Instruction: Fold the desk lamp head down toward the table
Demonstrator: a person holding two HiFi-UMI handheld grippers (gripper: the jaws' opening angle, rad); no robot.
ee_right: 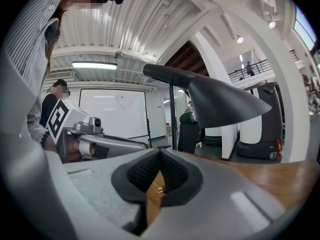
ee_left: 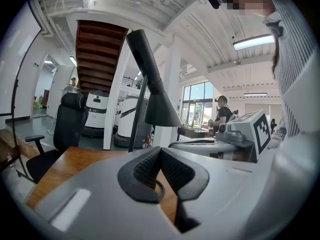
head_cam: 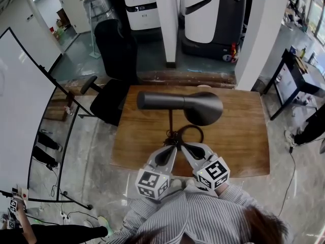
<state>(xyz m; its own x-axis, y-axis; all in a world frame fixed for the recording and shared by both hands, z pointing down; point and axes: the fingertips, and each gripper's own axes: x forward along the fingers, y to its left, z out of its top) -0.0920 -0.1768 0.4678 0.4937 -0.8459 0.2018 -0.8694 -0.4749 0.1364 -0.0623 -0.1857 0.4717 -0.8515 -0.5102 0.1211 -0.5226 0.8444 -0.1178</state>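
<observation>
A black desk lamp stands upright on the wooden table (head_cam: 244, 141). Its cone head (head_cam: 203, 108) and tube arm (head_cam: 160, 100) lie level atop a thin stem (head_cam: 170, 121), above a ring base (head_cam: 192, 134). From the left gripper view the lamp head (ee_left: 161, 106) rises beyond the jaws; the right gripper view shows the lamp head (ee_right: 220, 101) high at the right. My left gripper (head_cam: 174, 147) (ee_left: 160, 150) and right gripper (head_cam: 184, 146) (ee_right: 160, 151) sit side by side near the table's front edge, tips just short of the base. Both are shut with nothing between the pads.
A black office chair (head_cam: 109, 85) stands off the table's far left corner, with a whiteboard (head_cam: 20, 111) further left. Behind the table are a white pillar (head_cam: 167, 19) and large white machines (head_cam: 208, 14). A dark desk (head_cam: 299, 75) stands at the right. A person (ee_left: 222, 111) stands far off.
</observation>
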